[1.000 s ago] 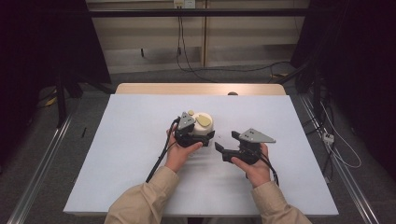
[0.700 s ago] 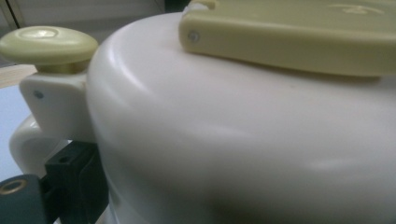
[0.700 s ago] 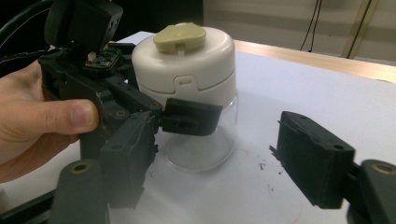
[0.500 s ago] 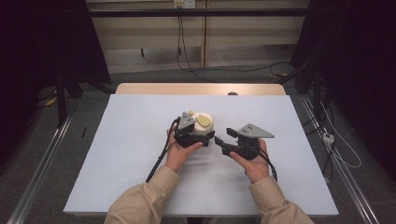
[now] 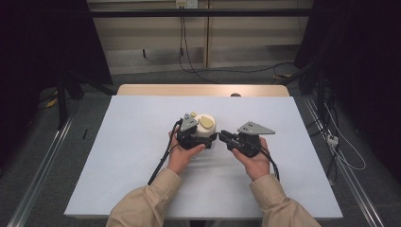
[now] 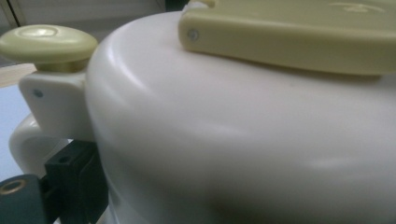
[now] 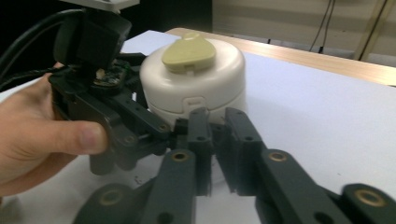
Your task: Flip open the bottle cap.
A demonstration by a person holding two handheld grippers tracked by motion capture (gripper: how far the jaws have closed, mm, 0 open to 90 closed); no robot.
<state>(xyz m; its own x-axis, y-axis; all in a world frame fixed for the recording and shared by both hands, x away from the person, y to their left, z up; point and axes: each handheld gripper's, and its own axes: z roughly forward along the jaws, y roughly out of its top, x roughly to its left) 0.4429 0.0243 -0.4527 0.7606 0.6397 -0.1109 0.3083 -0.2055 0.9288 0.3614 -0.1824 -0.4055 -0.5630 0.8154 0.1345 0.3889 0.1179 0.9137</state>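
Cream plastic rice cooker (image 5: 205, 126), round and glossy, base hidden by left gripper (image 5: 194, 138) clamped around it; right gripper (image 7: 212, 128) jaws just closed nearly together, nothing between, mid-table (image 5: 302, 156).

I can read no text, label, brand, number or sign anywhere in front of me. The cream pot (image 7: 192, 86) just beyond my right claw's (image 7: 212, 135) closed tips bears a small raised tab on its side, blank as far as I can tell. Its yellow lid piece (image 6: 299, 39), close above my left claw, carries a faint embossed mark, too blurred to read.
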